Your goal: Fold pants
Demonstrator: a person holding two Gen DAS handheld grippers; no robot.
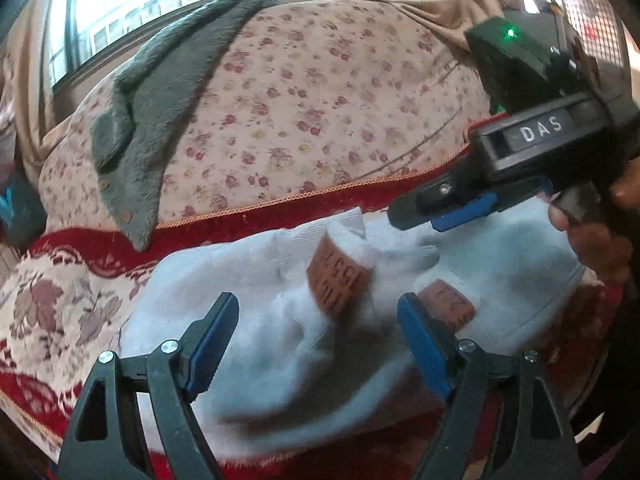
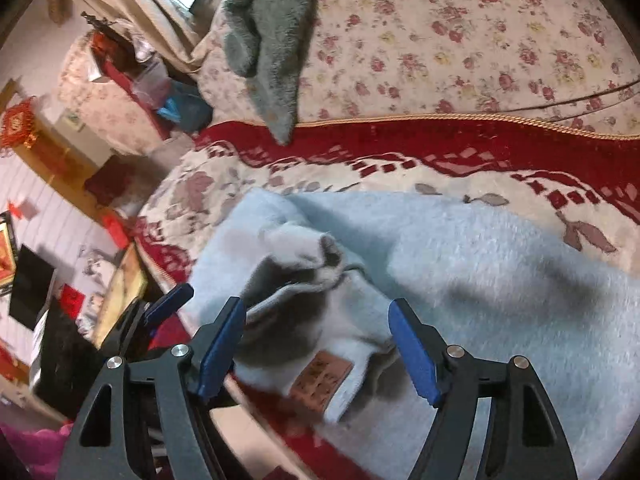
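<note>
You are hovering both grippers, left (image 1: 318, 334) and right (image 2: 316, 340), jaws apart and empty, over soft, limp pale-blue pants (image 2: 460, 264) (probably fleece) bunching on the patterned blanket (image 2: 360, 178); grip doubled hems.

Bed (image 2: 460, 40), red blanket (image 2: 360, 148), pants (image 2: 460, 248), grey towel (image 2: 276, 40)

One pants (image 1: 256, 320), two brown patches (image 1: 338, 280) (both leather-like).

pants (image 1: 256, 344) on rug (image 1: 60, 300), towel (image 1: 160, 100) behind
</note>
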